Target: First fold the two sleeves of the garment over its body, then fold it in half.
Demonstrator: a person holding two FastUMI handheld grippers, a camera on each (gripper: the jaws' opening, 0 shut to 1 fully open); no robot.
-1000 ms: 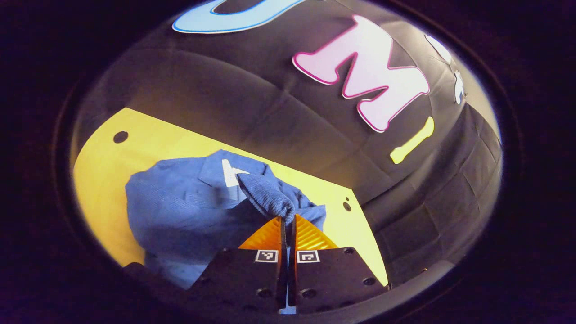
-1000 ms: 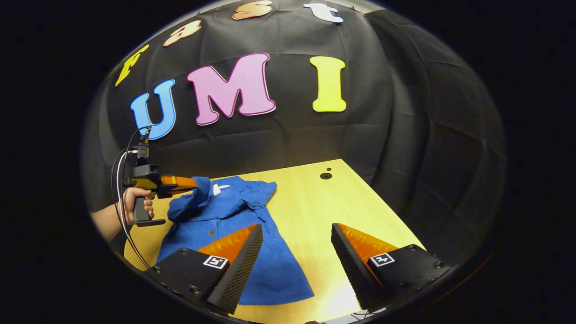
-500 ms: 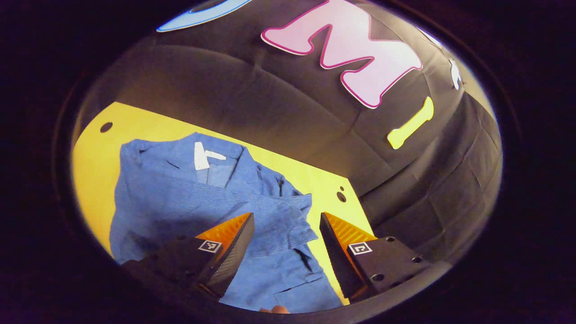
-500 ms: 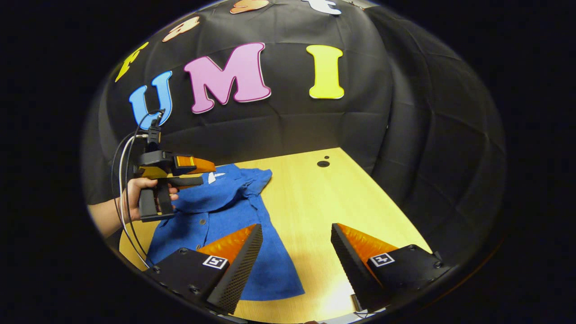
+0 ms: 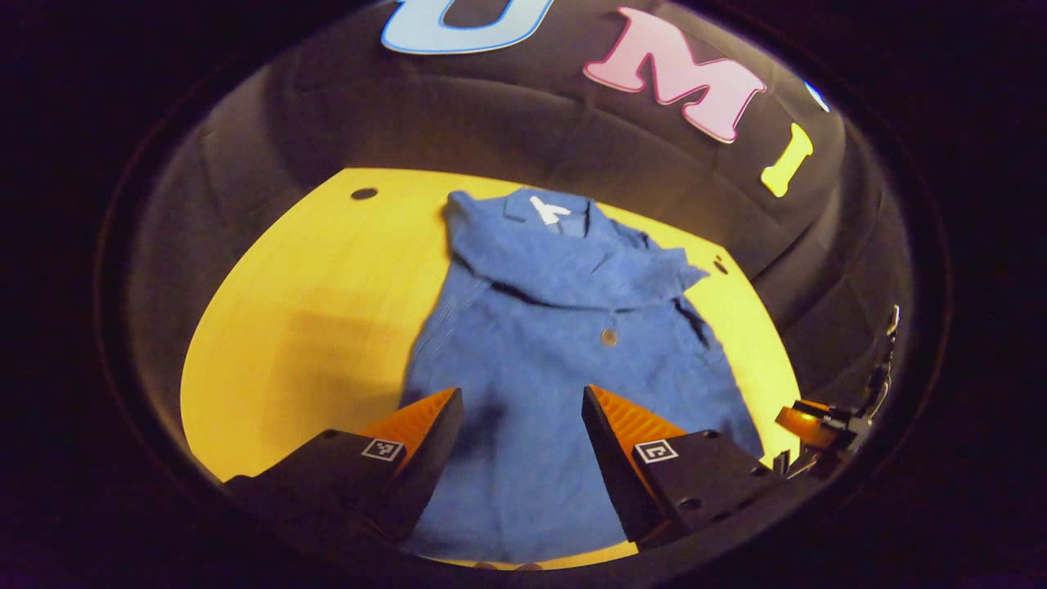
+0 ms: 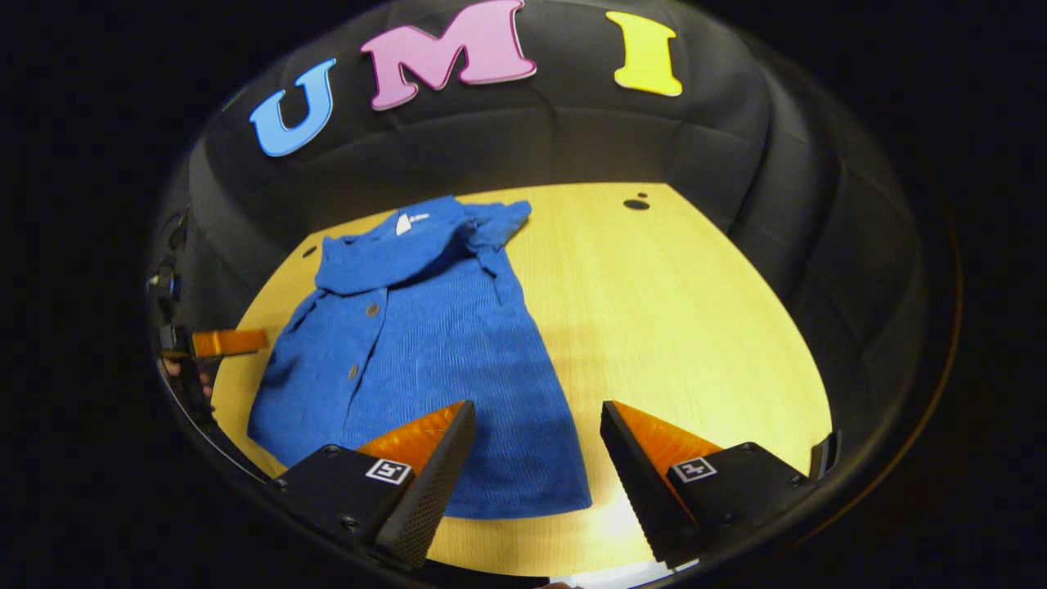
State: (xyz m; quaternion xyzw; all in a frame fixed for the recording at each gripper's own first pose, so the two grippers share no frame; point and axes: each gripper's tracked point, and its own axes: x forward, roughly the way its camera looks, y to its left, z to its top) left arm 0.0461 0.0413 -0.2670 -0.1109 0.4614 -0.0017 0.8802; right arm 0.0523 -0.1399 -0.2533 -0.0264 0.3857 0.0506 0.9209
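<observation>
Shirt (image 6: pixel 425 343) lies mid-desk, sleeves folded in; both grippers (image 5: pixel 522 417) (image 6: pixel 536 433) gape wide, empty; next, grab the hem for halving.

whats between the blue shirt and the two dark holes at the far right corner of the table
Nothing: in the right gripper view, bare yellow wooden table runs from the blue shirt to the two dark holes.

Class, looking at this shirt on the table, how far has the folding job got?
Done: both sleeves lie folded across the shirt, near the collar. In hand: nothing; the left hand-held gripper and right hand-held gripper hang open near the hem. Left: folding the shirt in half on the table.
</observation>
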